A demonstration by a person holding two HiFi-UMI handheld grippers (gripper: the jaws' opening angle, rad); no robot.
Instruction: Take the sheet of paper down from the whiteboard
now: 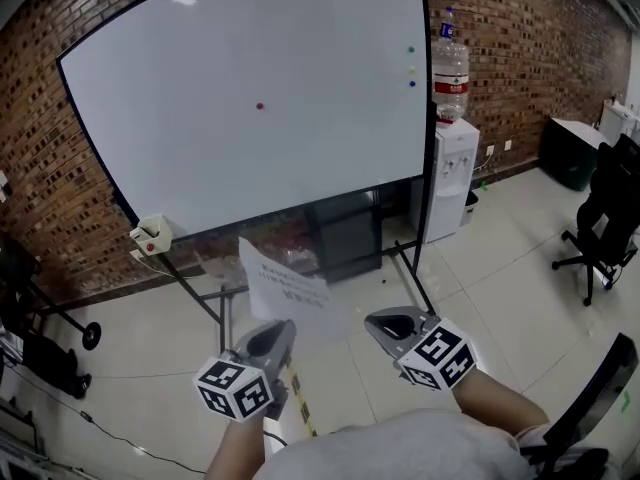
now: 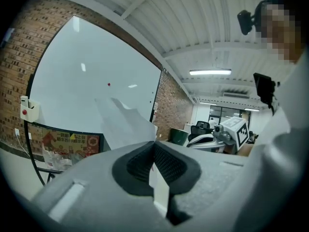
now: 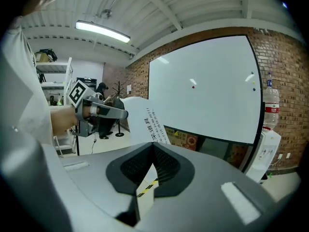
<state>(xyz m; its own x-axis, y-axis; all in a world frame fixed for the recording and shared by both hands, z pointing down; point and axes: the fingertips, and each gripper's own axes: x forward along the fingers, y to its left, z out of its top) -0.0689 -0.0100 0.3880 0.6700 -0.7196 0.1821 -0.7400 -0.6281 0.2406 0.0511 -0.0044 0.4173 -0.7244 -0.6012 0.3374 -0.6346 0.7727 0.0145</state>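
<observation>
Head view, paper (image 1: pixel 285 286) at lower centre below the whiteboard (image 1: pixel 250 98), pinched in left gripper (image 1: pixel 284 328), right gripper (image 1: pixel 372 320) beside it closed, empty, dispenser (image 1: pixel 450 163) at right, chair (image 1: pixel 605 218) cut off, paper's print blurred.

Head view steeply down, far; both gripper views near-level; all share whiteboard (image 1: pixel 250 98).

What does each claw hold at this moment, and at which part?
The left claw grips the sheet of paper by its lower edge. The right claw is shut and holds nothing.
</observation>
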